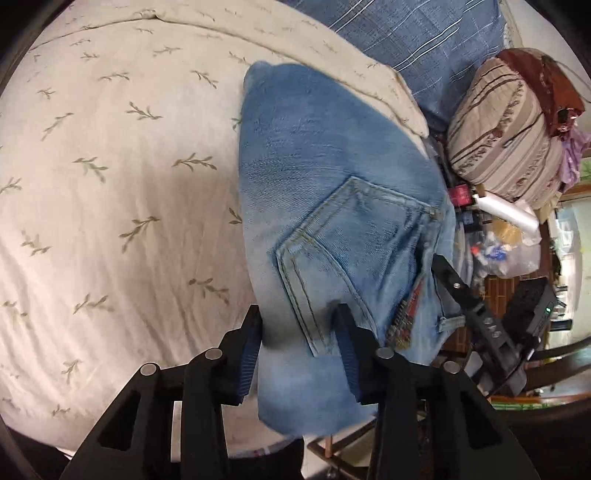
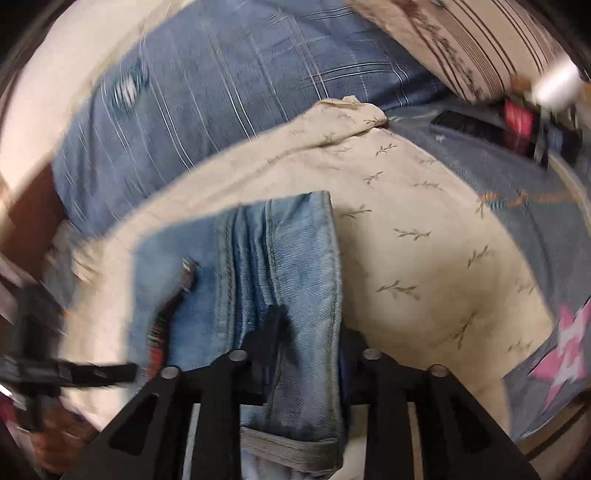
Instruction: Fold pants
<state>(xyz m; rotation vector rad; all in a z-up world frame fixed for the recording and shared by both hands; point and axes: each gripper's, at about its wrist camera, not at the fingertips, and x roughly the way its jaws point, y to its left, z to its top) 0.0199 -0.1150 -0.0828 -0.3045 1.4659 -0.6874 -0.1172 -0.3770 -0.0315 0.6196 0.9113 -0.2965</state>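
Nearest you, the left gripper (image 1: 299,332) stands part-open, its fingers straddling a bunched thickness of the jeans (image 1: 332,192) near the back pocket (image 1: 351,254); whether the pads truly bite cannot be told. The right gripper (image 2: 306,332) has closed on a hemmed edge of the jeans (image 2: 280,258), though blur hides the exact contact. The jeans hang doubled between both tools over the leaf-print bedsheet (image 1: 110,166). Expect heavy, limp denim that sags yet resists slipping; seams and waistband probably give the firmest hold. Beyond lie a plaid pillow (image 1: 424,33) and a striped bolster (image 1: 502,129). No containers hold anything relevant.
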